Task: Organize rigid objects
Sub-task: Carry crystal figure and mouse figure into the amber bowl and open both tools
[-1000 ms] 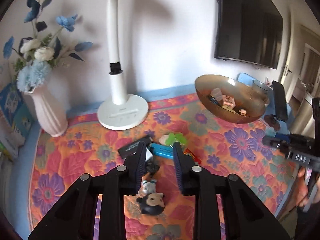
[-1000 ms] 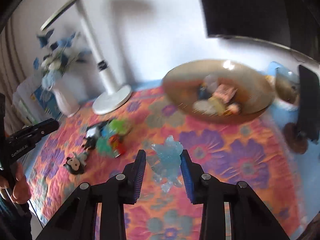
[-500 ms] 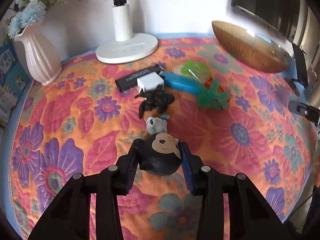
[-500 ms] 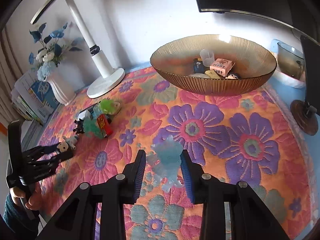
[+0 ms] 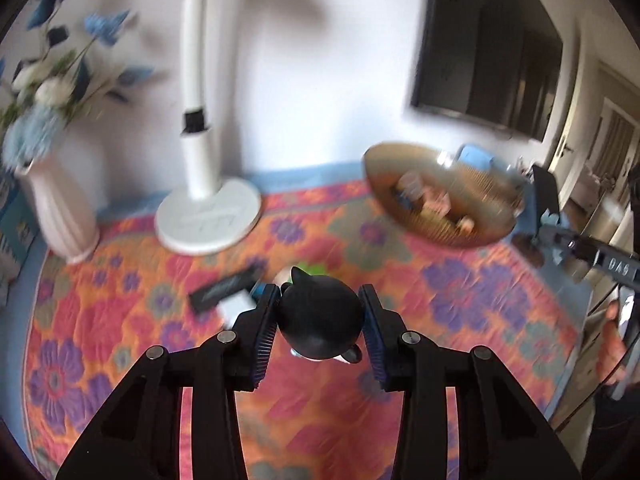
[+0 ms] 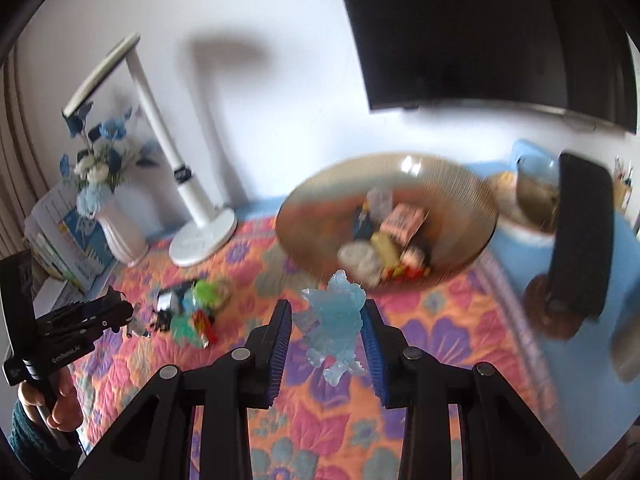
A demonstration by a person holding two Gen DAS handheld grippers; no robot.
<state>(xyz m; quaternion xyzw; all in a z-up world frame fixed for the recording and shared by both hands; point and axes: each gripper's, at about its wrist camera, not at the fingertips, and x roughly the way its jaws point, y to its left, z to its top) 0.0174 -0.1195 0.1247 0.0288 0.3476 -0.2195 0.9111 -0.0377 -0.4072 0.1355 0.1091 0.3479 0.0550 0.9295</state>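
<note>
My left gripper [image 5: 320, 328] is shut on a black round-headed toy figure [image 5: 320, 322] and holds it above the flowered cloth. My right gripper [image 6: 326, 332] is shut on a translucent blue toy figure [image 6: 334, 320], held in the air in front of the amber ribbed bowl [image 6: 320, 208], which holds several small items. The bowl also shows at the right of the left wrist view [image 5: 412, 224]. A pile of small toys [image 6: 188, 312] lies on the cloth at the left; part of it, a black bar [image 5: 226, 288], shows behind the left fingers.
A white lamp base [image 5: 208, 220] and a pale vase of blue flowers [image 5: 60, 208] stand at the back left. A black phone on a stand [image 6: 580, 232] and a glass dish [image 6: 532, 196] stand right of the bowl. A TV hangs on the wall.
My left gripper has closed on the black figure and lifted it off the cloth. My right gripper has carried the blue figure closer to the bowl.
</note>
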